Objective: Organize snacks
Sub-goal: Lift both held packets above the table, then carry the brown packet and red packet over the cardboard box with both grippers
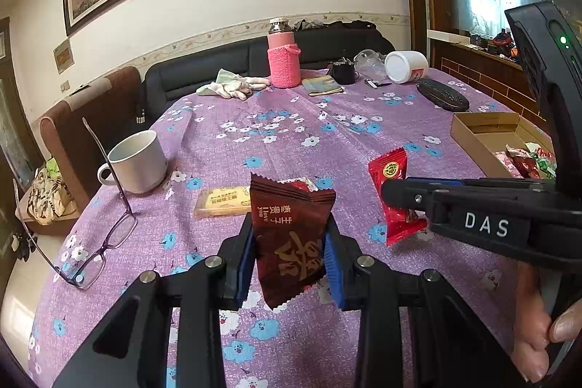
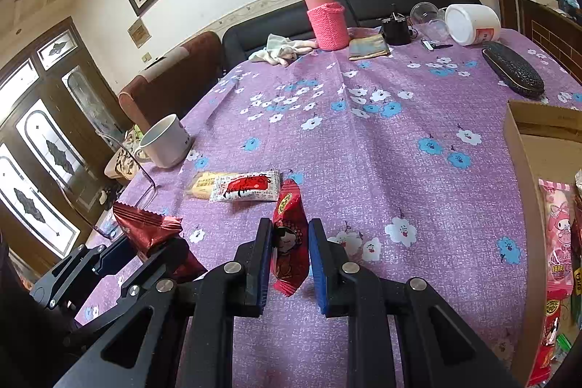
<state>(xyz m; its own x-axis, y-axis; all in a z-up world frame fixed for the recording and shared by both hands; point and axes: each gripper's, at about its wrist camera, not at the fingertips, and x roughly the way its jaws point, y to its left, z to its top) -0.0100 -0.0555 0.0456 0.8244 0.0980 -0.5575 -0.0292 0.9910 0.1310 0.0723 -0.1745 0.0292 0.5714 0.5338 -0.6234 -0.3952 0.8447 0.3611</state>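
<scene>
Left gripper (image 1: 289, 264) level (packet (image 1: 291, 239) clamped)

Both wrist cams low, close over tablecloth (image 1: 327, 140), facing sofa (image 2: 400, 6) wall; shared tabletop.

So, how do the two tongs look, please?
Both tongs, left and right, are black angular frames with silver rivets and ribbed blue pads. The right one shows white letters "DAS" and a green light. A bare hand holds it.
</scene>
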